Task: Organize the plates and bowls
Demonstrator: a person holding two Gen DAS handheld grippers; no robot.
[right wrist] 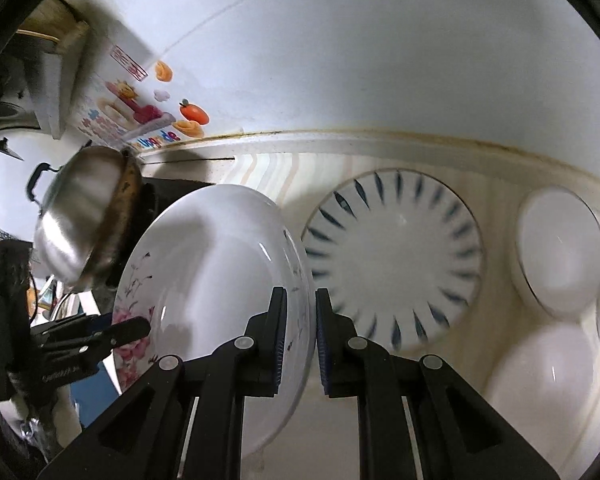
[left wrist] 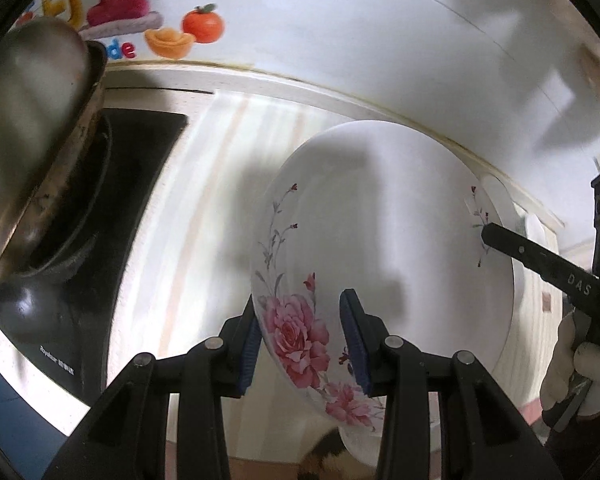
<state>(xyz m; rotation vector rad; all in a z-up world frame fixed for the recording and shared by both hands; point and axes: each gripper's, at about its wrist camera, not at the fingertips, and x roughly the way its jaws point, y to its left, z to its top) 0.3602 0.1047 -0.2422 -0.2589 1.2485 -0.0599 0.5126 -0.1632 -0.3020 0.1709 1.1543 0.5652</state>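
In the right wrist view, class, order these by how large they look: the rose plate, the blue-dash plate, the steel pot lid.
1. Rose plate, though it is nearest the camera, which inflates it.
2. Blue-dash plate, nearly as large.
3. Steel pot lid, clearly smallest.

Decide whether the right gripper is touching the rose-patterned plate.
Touching. In the right wrist view the right gripper has the rim of the rose-patterned plate clamped between its pads; the left wrist view shows its finger reaching the plate's far edge.

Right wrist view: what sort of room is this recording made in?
Most likely a home kitchen: a steel pot sits on a black stove, crockery such as a blue-patterned plate lies on a pale countertop, and a white wall behind carries colourful stickers.
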